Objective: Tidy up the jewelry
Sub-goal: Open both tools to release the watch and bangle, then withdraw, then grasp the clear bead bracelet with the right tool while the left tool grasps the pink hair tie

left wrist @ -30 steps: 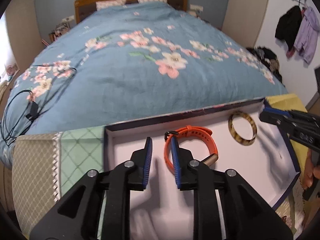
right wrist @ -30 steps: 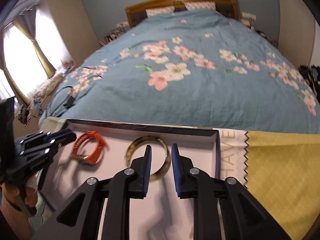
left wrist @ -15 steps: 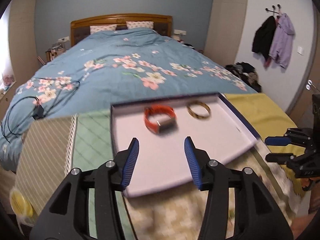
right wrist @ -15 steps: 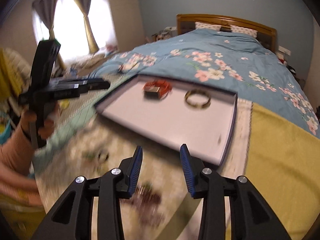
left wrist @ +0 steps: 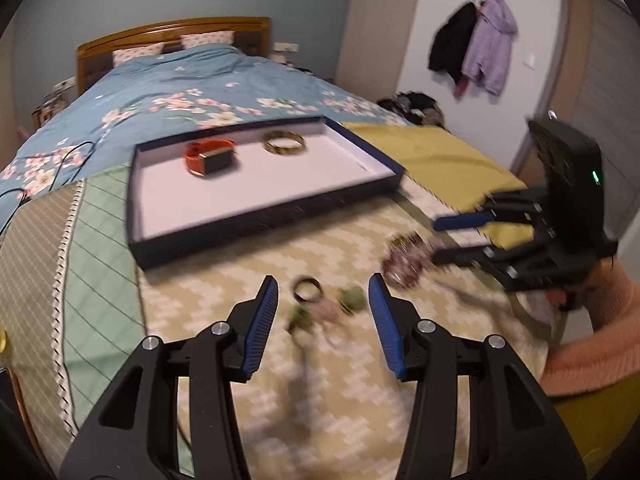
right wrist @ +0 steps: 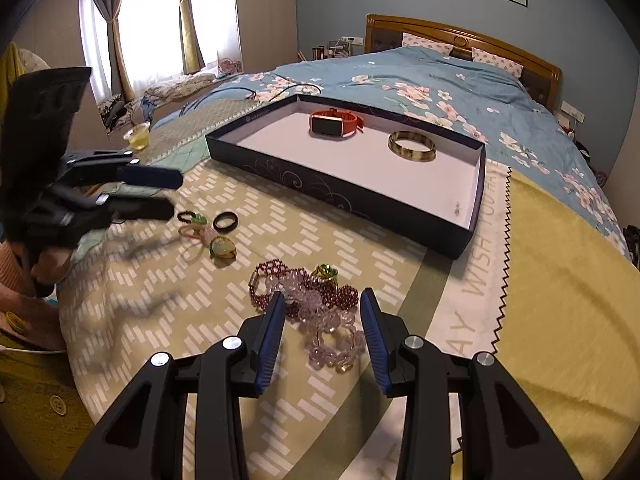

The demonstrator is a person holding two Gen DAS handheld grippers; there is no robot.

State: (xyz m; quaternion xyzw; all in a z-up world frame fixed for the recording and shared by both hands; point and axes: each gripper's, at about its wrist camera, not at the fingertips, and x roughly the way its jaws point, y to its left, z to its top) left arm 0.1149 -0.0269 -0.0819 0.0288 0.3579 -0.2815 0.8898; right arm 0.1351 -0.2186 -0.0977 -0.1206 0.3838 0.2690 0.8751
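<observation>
A dark blue tray with a white floor holds an orange watch and a brown bangle. My left gripper is open and empty above a black ring, hair ties and a green stone piece on the patterned cloth. My right gripper is open and empty over a heap of maroon and clear bead bracelets with a small green ring.
The cloths lie at the foot of a bed with a blue flowered cover. A black cable lies on the cover at left. A small cup stands past the tray's left end. A yellow cloth spreads to the right.
Both grippers have pulled back from the tray and opened wide. The watch and bangle stay in the tray. The loose jewelry on the cloth has come into view under both grippers.
</observation>
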